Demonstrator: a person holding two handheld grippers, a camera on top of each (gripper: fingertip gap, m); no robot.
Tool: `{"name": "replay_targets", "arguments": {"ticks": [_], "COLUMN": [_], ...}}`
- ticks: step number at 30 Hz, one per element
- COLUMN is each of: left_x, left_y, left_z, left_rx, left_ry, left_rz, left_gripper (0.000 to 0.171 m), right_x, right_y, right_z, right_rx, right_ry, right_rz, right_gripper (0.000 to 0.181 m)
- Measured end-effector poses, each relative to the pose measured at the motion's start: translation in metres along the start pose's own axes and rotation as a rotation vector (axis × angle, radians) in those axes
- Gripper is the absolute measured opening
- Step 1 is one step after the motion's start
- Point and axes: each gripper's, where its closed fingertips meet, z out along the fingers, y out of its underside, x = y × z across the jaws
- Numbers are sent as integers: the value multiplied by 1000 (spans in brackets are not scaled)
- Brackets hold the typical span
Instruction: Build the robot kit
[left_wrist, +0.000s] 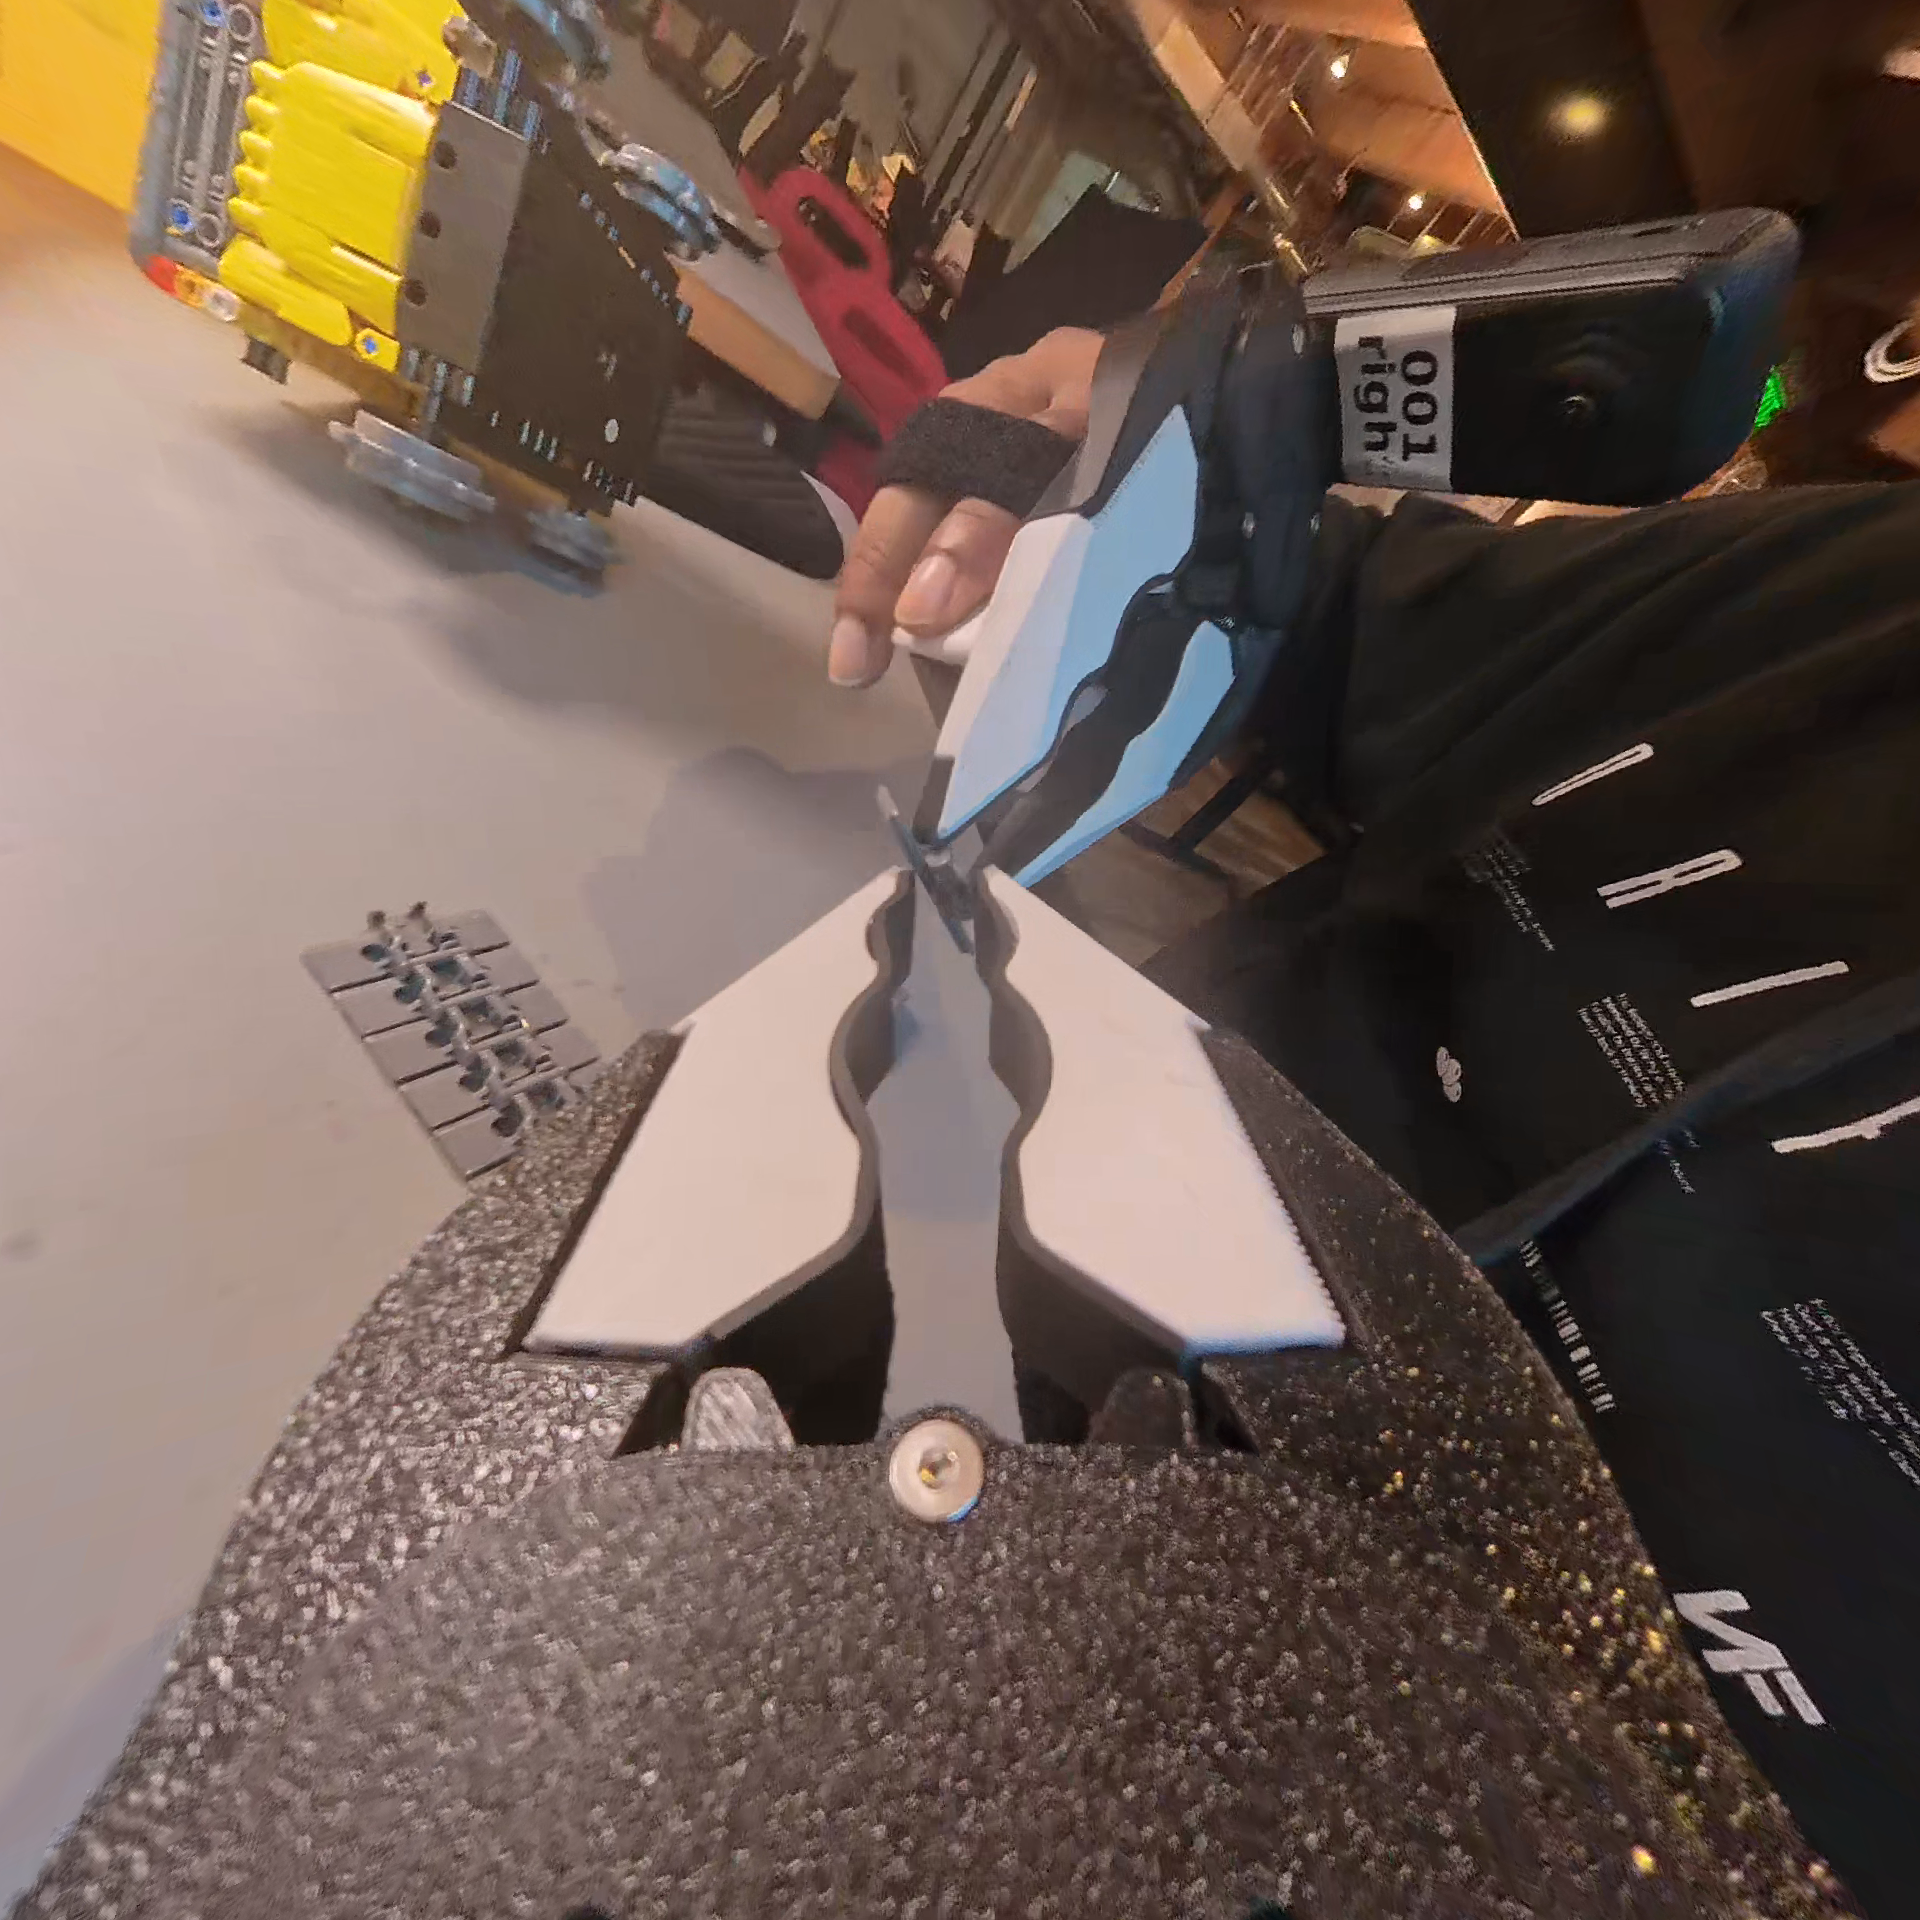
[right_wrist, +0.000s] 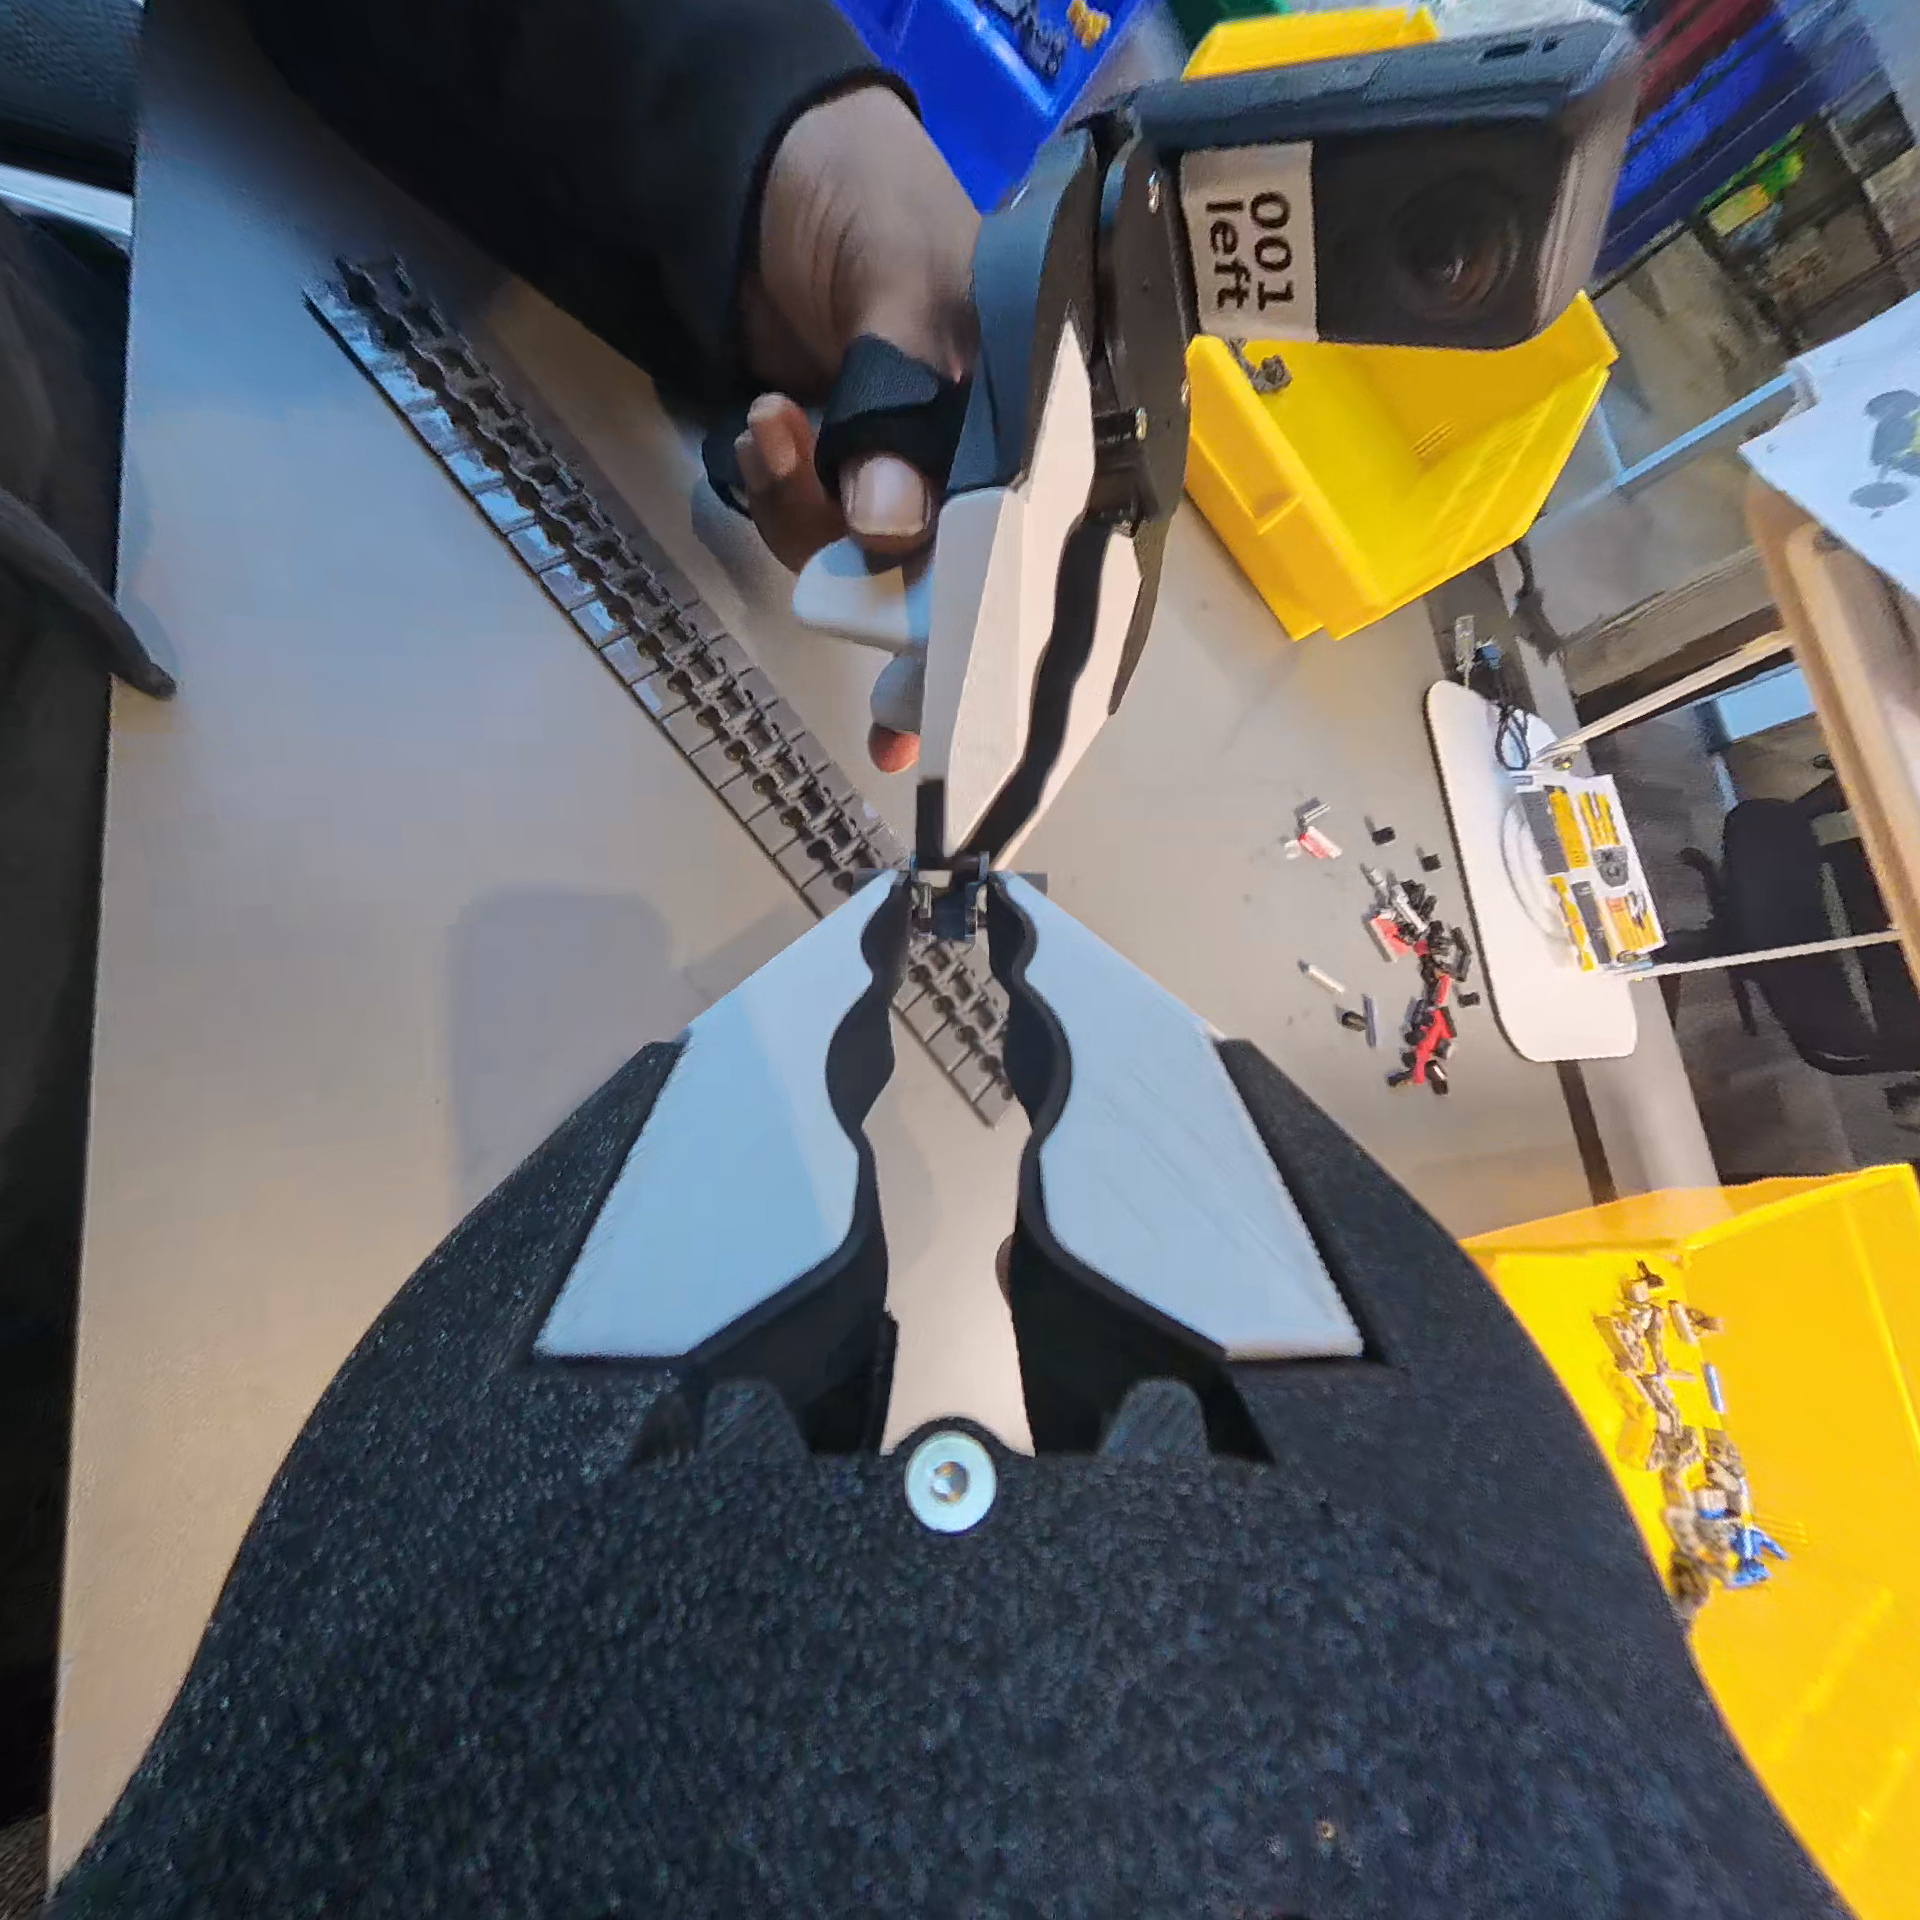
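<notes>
Dark-grey tread link (right_wrist: 951, 909) is pinched between both grippers' tips, left gripper (left_wrist: 940, 894) and right gripper (right_wrist: 945, 899) each clamped on it, above the assembled track strip (right_wrist: 644, 644); judgement: hold both square, avoid twisting.

In the right wrist view, the track strip (right_wrist: 665, 665) lies on the surface (right_wrist: 312, 831) and runs under the right gripper (right_wrist: 943, 904), which meets the left gripper (right_wrist: 961, 831) above it, both pinching a small piece (right_wrist: 951, 914). Loose small parts (right_wrist: 1413, 966) lie to the right. One bin (right_wrist: 1382, 468) stands behind them, another bin (right_wrist: 1787, 1507) nearer. In the left wrist view, a brick vehicle (left_wrist: 416, 270) stands far behind on the left.
</notes>
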Motion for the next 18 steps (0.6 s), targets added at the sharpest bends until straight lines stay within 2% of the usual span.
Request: {"name": "replay_targets", "arguments": {"ticks": [4,8,12,14,18], "left_x": [7,12,15,16,18], "left_y": [-10,-22,-28,-29,-31], "left_z": [-5,-13,-16,-15,-16], "left_rx": [55,131,160,167,178], "left_ry": [33,50,63,62,53], "left_rz": [12,28,35,41,74], "left_gripper": [2,0,0,0,0], "right_x": [8,21,30,29,29], "right_y": [-11,-26,-23,-24,-26], "right_z": [-5,-15,-17,-14,-12], "right_rx": [41,182,259,280,305], "right_ry": [41,10,-50,-101,-155], "right_rz": [-6,282,544,629,707], "right_gripper": [14,22,25,23,8]}}
